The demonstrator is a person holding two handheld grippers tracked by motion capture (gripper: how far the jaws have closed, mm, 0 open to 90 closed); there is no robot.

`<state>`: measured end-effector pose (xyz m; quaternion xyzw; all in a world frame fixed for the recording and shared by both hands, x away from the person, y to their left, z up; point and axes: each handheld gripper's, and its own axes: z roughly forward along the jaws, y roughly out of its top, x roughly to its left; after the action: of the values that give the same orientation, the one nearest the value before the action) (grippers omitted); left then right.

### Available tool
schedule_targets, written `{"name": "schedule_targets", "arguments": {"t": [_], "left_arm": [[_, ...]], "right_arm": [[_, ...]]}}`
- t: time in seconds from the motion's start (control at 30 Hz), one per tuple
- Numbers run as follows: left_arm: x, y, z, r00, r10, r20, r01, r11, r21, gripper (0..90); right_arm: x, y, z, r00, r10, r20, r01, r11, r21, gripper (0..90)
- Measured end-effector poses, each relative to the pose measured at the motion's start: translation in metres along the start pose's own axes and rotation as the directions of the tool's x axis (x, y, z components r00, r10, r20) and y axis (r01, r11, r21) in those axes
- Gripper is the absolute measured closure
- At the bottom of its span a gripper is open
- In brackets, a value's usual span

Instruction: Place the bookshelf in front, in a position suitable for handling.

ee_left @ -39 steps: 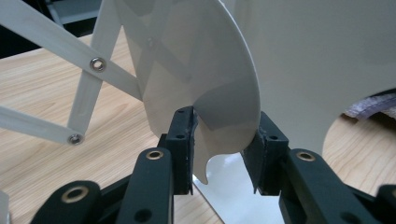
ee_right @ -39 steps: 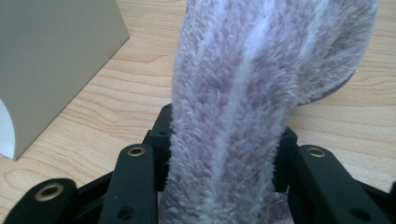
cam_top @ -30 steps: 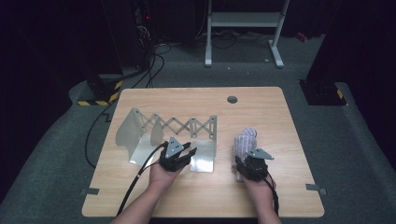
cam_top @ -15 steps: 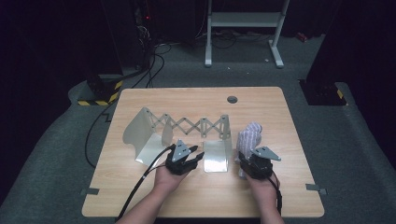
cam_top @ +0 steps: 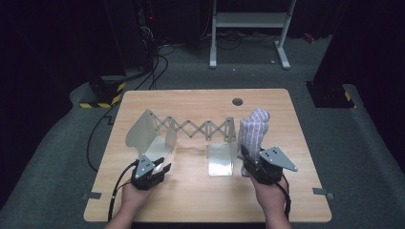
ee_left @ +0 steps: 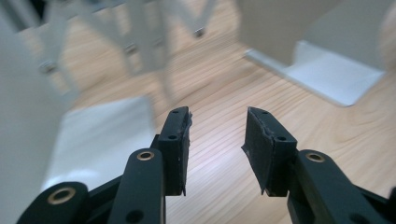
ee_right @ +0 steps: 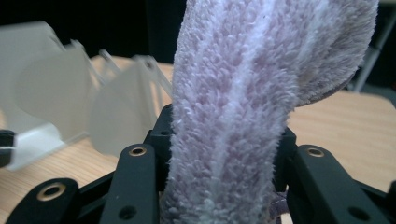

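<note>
The right gripper (cam_top: 249, 161) clamps a rolled towel (cam_top: 253, 131) upright just right of the rack (cam_top: 191, 131) — ready to slot in. The left gripper (ee_left: 218, 135), jaws just opening and empty, sits at the rack's left end — likely after stretching it.

One wooden table (cam_top: 200, 191), one expanding metal rack (cam_top: 191, 129) with three upright plates, one striped fluffy towel (cam_top: 252, 131), two grippers.

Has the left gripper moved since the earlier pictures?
Yes. The left gripper has slid left, from the rack's right plate to its left plate.
</note>
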<state>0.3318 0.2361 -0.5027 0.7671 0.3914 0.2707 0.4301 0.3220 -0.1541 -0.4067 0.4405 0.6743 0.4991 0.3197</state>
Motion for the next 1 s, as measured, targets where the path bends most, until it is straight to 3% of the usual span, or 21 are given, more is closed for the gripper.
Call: {"name": "schedule_targets", "arguments": {"t": [0.03,0.07,0.17,0.27,0.43,0.47,0.5,0.57,0.73,0.77,0.87,0.9,1.0], "left_arm": [[0.010,-0.004,-0.003,0.9991,-0.005,-0.042,0.005,0.9998,0.019,58.8],[0.010,-0.004,-0.003,0.9991,-0.005,-0.042,0.005,0.9998,0.019,58.8],[0.027,-0.011,-0.009,0.9937,-0.034,-0.107,0.038,0.9988,0.031,59.0],[0.034,-0.014,-0.013,0.9899,-0.057,-0.130,0.061,0.9977,0.029,59.0],[0.053,-0.023,-0.019,0.9717,-0.108,-0.210,0.119,0.9920,0.041,57.1],[0.053,-0.023,-0.019,0.9717,-0.108,-0.210,0.119,0.9920,0.041,56.5],[0.061,-0.024,-0.020,0.9645,-0.140,-0.224,0.150,0.9882,0.029,55.3],[0.063,-0.024,-0.019,0.9628,-0.148,-0.226,0.157,0.9873,0.022,53.9],[0.072,-0.016,-0.008,0.9673,-0.141,-0.211,0.145,0.9894,0.004,45.0],[0.075,-0.012,-0.002,0.9707,-0.157,-0.182,0.156,0.9876,-0.019,46.0],[0.074,-0.008,0.003,0.9742,-0.144,-0.174,0.142,0.9896,-0.023,49.4],[0.073,-0.006,0.007,0.9761,-0.142,-0.165,0.138,0.9899,-0.034,51.7],[0.075,-0.005,0.008,0.9717,-0.176,-0.158,0.169,0.9841,-0.055,62.4]], "right_arm": [[0.007,0.006,-0.006,0.9996,-0.013,-0.027,0.012,0.999,-0.031,58.6],[0.007,0.006,-0.006,0.9996,-0.013,-0.027,0.012,0.999,-0.031,58.6],[0.021,0.014,-0.013,0.9964,-0.044,-0.072,0.039,0.997,-0.069,58.9],[0.029,0.014,-0.012,0.9934,-0.060,-0.098,0.053,0.996,-0.072,59.0],[0.044,-0.001,0.009,0.9839,-0.093,-0.153,0.096,0.995,0.012,59.2],[0.044,-0.001,0.009,0.9839,-0.093,-0.153,0.096,0.995,0.012,59.2],[0.048,-0.007,0.016,0.9813,-0.097,-0.166,0.105,0.994,0.040,59.2],[0.050,-0.010,0.019,0.9791,-0.106,-0.174,0.117,0.992,0.054,59.2],[0.054,-0.025,0.035,0.9765,-0.110,-0.185,0.135,0.982,0.130,59.3],[0.053,-0.032,0.043,0.9770,-0.112,-0.181,0.143,0.975,0.169,59.3],[0.051,-0.039,0.050,0.9790,-0.107,-0.174,0.142,0.969,0.202,59.4],[0.046,-0.046,0.056,0.9830,-0.094,-0.158,0.131,0.962,0.240,59.6],[0.039,-0.051,0.060,0.9870,-0.090,-0.134,0.123,0.957,0.262,59.7]]}}
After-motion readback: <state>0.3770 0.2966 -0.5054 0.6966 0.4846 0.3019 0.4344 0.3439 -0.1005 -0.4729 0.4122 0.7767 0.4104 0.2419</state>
